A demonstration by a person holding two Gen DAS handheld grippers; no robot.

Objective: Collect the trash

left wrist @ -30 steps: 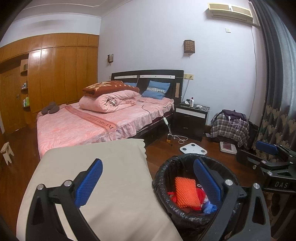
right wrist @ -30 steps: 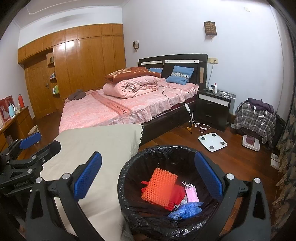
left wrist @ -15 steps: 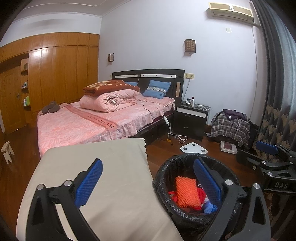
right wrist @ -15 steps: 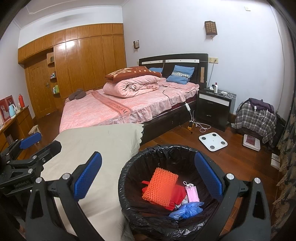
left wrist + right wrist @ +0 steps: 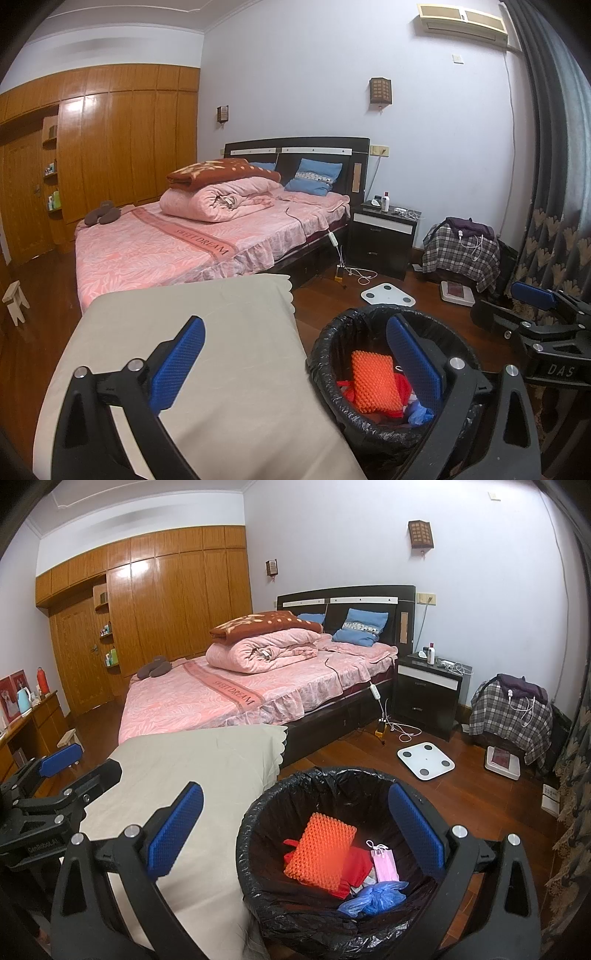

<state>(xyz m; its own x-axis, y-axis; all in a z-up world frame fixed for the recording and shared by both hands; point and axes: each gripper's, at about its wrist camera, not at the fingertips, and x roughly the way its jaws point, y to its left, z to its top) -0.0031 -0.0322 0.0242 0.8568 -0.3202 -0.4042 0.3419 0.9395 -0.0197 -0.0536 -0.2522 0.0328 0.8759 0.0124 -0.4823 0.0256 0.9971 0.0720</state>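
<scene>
A bin lined with a black bag point(image 5: 280, 805) stands on the floor beside a beige-covered table point(image 5: 199, 760). In it lie an orange textured pad point(image 5: 319, 851), red scraps, a pink mask point(image 5: 384, 864) and a blue plastic bag point(image 5: 373, 899). My right gripper point(image 5: 295, 830) is open and empty above the bin. My left gripper point(image 5: 295, 358) is open and empty over the table's right edge and the bin point(image 5: 332, 332); the orange pad point(image 5: 373, 380) shows there too. Each gripper is seen in the other's view, the right one point(image 5: 535, 299) and the left one point(image 5: 59, 760).
A pink bed point(image 5: 236, 701) with a folded quilt stands behind the table. A black nightstand point(image 5: 424, 690), a white scale point(image 5: 424, 760), cables, a chair draped in plaid cloth point(image 5: 513, 716) and a curtain point(image 5: 554, 184) are to the right. A wooden wardrobe point(image 5: 166, 609) lines the left wall.
</scene>
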